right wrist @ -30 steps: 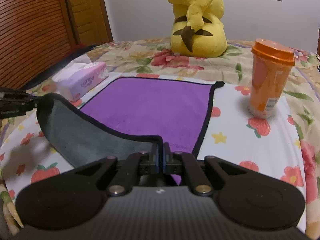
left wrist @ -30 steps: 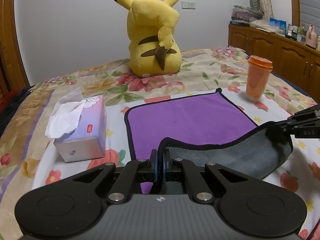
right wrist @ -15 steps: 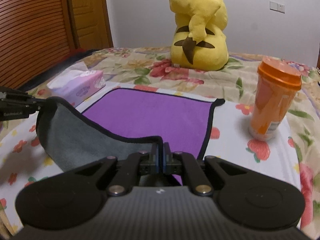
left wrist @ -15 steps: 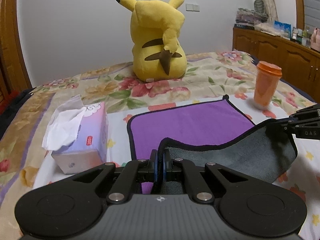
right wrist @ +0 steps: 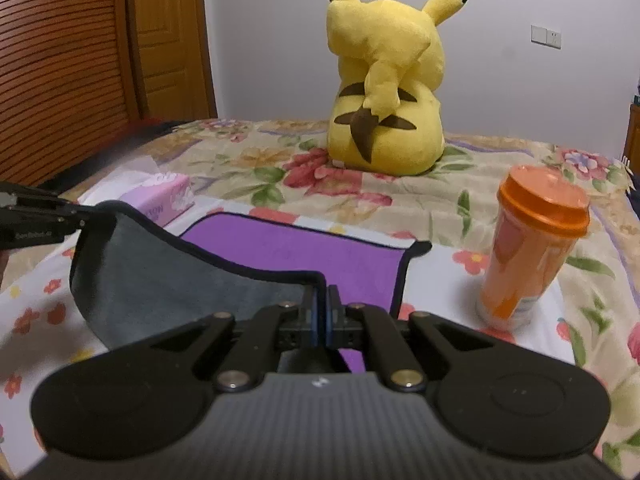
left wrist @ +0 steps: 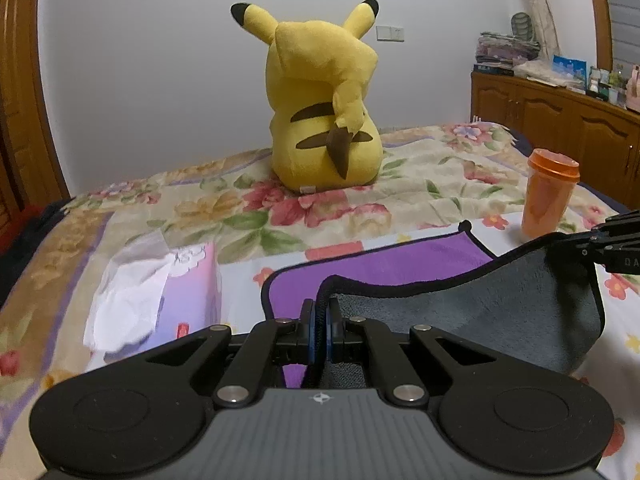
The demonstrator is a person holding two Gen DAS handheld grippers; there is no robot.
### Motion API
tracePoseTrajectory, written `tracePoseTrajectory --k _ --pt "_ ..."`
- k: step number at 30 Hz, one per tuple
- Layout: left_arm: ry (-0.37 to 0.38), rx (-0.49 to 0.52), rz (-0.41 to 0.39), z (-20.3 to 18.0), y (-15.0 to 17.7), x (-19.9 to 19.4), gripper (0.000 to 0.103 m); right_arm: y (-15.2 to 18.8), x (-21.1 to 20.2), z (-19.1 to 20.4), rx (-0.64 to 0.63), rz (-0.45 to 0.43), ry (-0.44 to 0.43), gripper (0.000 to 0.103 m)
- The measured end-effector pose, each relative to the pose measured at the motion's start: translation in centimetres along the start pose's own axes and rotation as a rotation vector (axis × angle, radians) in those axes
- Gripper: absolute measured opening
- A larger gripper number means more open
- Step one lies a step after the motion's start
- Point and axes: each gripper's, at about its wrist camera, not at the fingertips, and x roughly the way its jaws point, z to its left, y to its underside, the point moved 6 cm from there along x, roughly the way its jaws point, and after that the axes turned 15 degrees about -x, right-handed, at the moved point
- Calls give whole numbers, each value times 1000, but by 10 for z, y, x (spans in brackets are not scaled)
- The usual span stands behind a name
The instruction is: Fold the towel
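A towel, purple on top (left wrist: 384,268) and grey underneath (left wrist: 500,320), with a black hem, lies on the flowered bed. Its near edge is lifted off the bed and sags between the two grippers. My left gripper (left wrist: 320,312) is shut on the towel's near left corner. My right gripper (right wrist: 322,308) is shut on the near right corner. The towel also shows in the right wrist view, purple side (right wrist: 304,248) flat on the bed and grey underside (right wrist: 160,280) raised. Each gripper shows at the edge of the other's view.
A tissue box (left wrist: 168,304) sits left of the towel. An orange lidded cup (right wrist: 532,248) stands to its right. A yellow plush toy (left wrist: 324,112) sits beyond the towel. A wooden cabinet (left wrist: 560,120) is at the right, a wooden door (right wrist: 168,40) at the left.
Both grippers have risen and tilted up with the towel's near corners, so the bed looks lower and farther. The grey underside hangs higher off the bed.
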Motion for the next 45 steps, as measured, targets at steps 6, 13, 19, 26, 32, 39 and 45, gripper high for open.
tracePoseTrajectory --k 6,13,19,26,32,39,45 --pt "1 11 -26 -1 -19 2 8 -12 3 -6 -12 -28 13 5" --pt "-4 22 -55 -4 -45 11 8 -34 10 -16 -30 -70 45 4" --pt "0 26 -79 -9 -64 25 8 -46 21 -23 -48 -91 75 4" --pt "-16 16 -109 -11 -75 44 8 -54 34 -37 -44 -106 119 4" --pt "-45 2 -108 -7 -72 63 8 -52 47 -44 -37 -100 141 4" --pt "-70 -16 -89 0 -63 90 8 -45 67 -44 -63 -80 156 4" --pt "-102 -19 -55 9 -50 117 8 -31 93 -45 -68 -38 159 4"
